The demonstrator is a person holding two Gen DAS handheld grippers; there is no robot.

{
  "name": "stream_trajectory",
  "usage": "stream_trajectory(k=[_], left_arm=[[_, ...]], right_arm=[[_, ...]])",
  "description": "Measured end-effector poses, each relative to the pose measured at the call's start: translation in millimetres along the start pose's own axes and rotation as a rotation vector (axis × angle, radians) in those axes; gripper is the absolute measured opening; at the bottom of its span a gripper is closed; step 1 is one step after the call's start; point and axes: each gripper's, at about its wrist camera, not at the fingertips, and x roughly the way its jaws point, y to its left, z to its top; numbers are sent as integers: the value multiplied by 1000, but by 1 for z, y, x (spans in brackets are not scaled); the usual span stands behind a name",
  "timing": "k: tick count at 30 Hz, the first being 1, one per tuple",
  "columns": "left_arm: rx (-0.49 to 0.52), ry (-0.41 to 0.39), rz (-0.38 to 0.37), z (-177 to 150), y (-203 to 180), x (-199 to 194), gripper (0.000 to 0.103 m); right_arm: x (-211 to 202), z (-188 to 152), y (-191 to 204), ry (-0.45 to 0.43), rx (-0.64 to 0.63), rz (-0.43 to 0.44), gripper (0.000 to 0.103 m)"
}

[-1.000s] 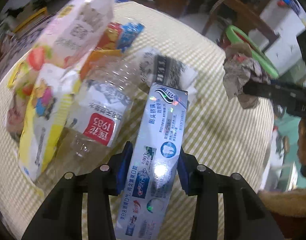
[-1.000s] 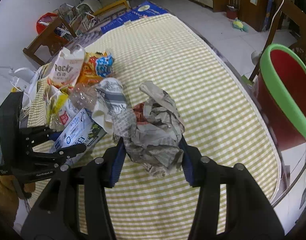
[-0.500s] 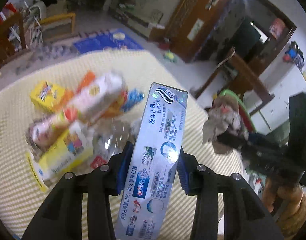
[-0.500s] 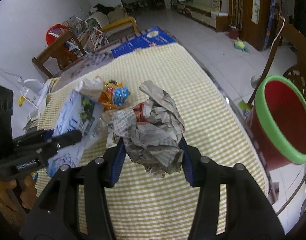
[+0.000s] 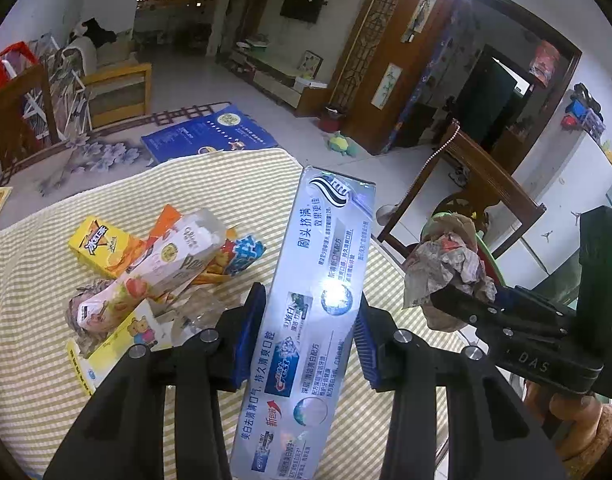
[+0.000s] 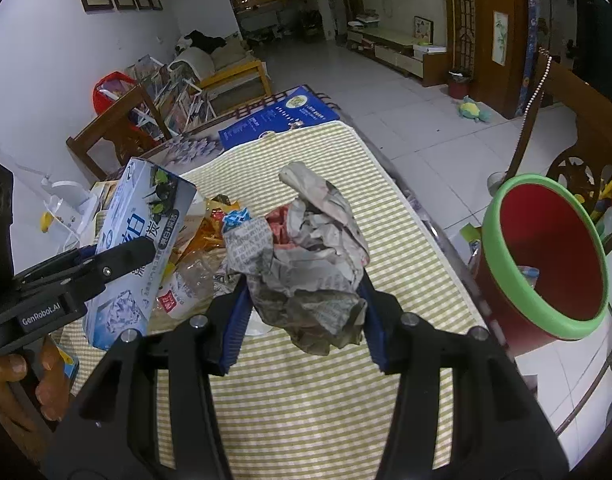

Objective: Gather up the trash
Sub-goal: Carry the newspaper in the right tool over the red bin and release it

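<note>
So both claws are loaded up right now. The left claw [image 5: 309,336] is pinching a long toothpaste box [image 5: 306,320] between its blue pads, squeezing the box's long sides, with the box sticking out forward and tilted up over the counter [image 5: 34,320]. The right claw [image 6: 304,316] is clamped on a crumpled wad of newspaper [image 6: 310,264], grey and wrinkled with a bit of red print showing inside the folds, and the wad bulges out above and below the pads. Both pieces are held up off the checked yellow and white cloth on the counter, not touching it. From the left camera you can see the right claw off to the right with the paper wad [image 5: 446,264] at its tip, and from the right camera the toothpaste box [image 6: 138,248] shows at the left with a hand [image 6: 22,384] gripping the handle below it. Left behind on the counter is a pile of other trash: a yellow snack box [image 5: 102,244], a strawberry printed carton [image 5: 146,276], a clear plastic bottle [image 5: 198,312] and some orange and blue wrappers [image 5: 234,256], all heaped together and touching. A red bin with a green rim [image 6: 546,256] stands just off the counter's right edge, open, near a wooden chair [image 5: 478,188].
</note>
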Motion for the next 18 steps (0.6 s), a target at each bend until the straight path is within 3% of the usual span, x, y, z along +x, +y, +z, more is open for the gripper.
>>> stream_trajectory(k=[18], left_arm=[[11,0,6,7,-30,16,40]], right_arm=[[-11,7,-39,-10,16,-18,48]])
